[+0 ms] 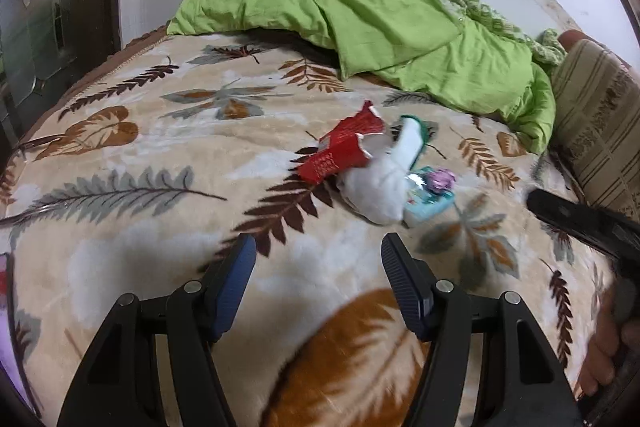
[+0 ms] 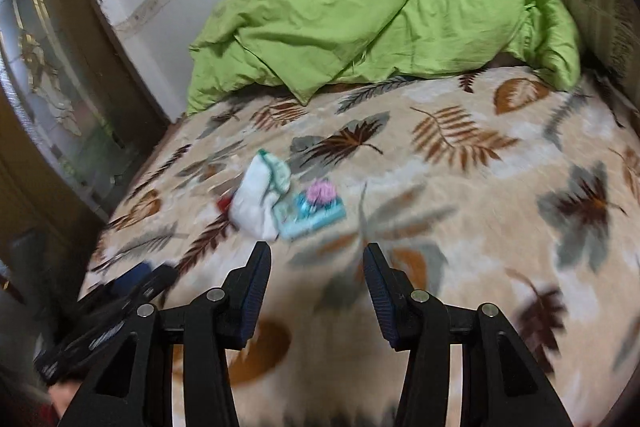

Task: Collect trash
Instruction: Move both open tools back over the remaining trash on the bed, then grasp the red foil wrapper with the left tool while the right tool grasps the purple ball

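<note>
Torn red carton (image 1: 344, 147), crumpled white tissue (image 1: 380, 187) and teal wrapper (image 1: 430, 201) lie clustered, touching.

Bare leaf-print blanket (image 1: 168, 147) before the trash pile (image 1: 380, 167), green duvet (image 1: 360, 7) heaped behind it

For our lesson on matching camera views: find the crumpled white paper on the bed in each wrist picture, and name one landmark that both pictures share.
Left wrist view: the crumpled white paper lies right of centre, between a torn red carton on its left and a light blue packet on its right.
Right wrist view: the paper lies left of centre, the blue packet again on its right.
Shared landmark: the green quilt heaped at the far end.
</note>
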`<state>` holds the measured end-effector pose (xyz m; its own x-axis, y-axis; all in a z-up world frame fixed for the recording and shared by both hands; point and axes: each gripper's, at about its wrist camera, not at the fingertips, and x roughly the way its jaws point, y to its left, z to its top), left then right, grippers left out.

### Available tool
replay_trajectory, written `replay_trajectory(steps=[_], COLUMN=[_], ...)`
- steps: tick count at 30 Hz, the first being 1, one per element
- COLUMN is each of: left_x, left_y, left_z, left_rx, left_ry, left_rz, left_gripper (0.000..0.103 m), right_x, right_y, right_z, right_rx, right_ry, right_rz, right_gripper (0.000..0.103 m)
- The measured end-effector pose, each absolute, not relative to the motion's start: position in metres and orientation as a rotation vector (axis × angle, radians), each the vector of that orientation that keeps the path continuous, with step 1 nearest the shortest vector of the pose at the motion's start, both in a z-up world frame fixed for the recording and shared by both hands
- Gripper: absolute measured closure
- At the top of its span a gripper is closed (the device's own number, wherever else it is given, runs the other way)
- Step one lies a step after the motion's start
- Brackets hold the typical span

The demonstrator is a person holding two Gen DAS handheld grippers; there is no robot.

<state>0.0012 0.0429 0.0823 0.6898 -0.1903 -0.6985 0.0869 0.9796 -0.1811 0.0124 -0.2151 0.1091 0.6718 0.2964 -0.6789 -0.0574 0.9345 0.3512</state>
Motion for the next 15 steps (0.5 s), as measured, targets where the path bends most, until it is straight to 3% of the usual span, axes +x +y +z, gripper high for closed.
replay_trajectory(steps=[9, 13, 15], left_x=[0.045, 0.057, 0.062], left_y=[0.035, 0.026, 0.023], left_z=[0.067, 0.059, 0.057], left_rx=[0.043, 0.133, 0.15], left_ry=[0.782, 0.756, 0.746], left_rz=[-0.152, -0.164, -0.18], left_gripper=[0.039, 0.039, 0.039], right_x=[0.096, 0.105, 0.102], right_y=[-0.203, -0.195, -0.195], right_z=[0.062, 0.049, 0.047], right_rx=[0.359, 0.345, 0.328], right_ry=[0.873, 0.887, 0.867], right_rz=[0.162, 0.162, 0.153], right_gripper=[0.06, 0.074, 0.076])
